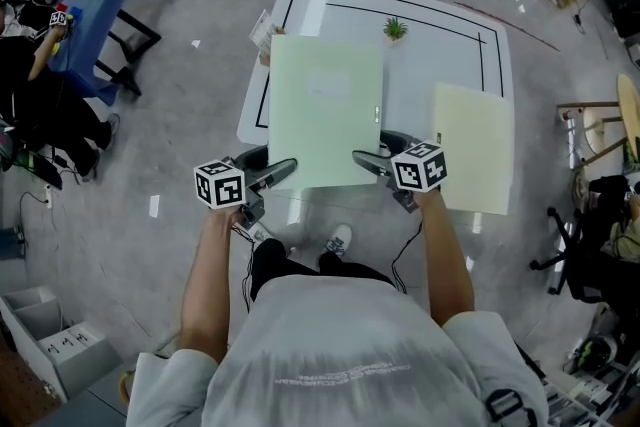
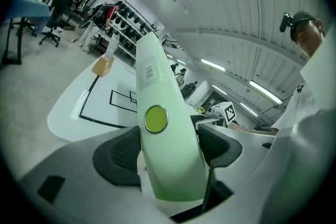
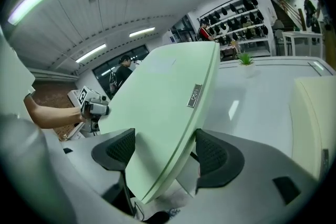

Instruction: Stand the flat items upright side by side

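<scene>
While the left tongs and the right tongs each pinch the near edge of the pale green folder, one at each corner, it sits tilted with its far edge raised above the white table. Table top is glossy, with a black rectangle outline. A cream folder lies flat, right of the green folder and apart from it. A small potted plant stands just beyond the green folder's far edge. Grey floor all round; a blue bench well left of the green folder.

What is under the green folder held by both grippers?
Around the green folder, the black-lined white table shows below it. The table surface directly beneath is covered, so anything lying there cannot be seen.
</scene>
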`<state>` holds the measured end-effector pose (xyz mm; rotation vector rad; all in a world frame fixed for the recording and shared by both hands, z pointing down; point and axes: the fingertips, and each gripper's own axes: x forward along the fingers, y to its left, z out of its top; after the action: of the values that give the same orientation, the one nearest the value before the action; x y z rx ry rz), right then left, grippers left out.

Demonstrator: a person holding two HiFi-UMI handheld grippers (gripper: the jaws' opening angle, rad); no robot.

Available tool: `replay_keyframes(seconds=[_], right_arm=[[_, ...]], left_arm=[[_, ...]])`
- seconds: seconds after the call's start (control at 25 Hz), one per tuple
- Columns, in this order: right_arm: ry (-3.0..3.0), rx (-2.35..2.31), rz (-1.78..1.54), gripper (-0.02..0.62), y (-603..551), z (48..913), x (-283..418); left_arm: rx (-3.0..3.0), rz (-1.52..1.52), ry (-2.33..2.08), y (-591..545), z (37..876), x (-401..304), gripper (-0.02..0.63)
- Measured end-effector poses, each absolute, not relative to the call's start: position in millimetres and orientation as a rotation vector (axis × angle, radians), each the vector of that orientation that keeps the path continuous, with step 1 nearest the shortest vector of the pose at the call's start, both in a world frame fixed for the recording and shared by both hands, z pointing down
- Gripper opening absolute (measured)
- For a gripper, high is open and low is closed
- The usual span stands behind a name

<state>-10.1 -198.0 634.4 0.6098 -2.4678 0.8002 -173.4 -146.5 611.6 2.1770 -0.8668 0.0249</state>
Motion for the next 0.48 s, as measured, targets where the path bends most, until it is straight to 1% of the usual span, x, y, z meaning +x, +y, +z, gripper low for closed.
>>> replay_keyframes(seconds=[0.32, 0.48], right_arm=[[-2.543, 0.570, 0.701, 0.377, -222, 616, -29], [-2.583, 0.565, 0.586, 0.377, -233, 605, -36]], left_arm=[[2.308, 0.002, -1.015, -159, 586, -188, 0.347], [2.414, 0.092, -1.096, -161, 578, -191, 0.347]])
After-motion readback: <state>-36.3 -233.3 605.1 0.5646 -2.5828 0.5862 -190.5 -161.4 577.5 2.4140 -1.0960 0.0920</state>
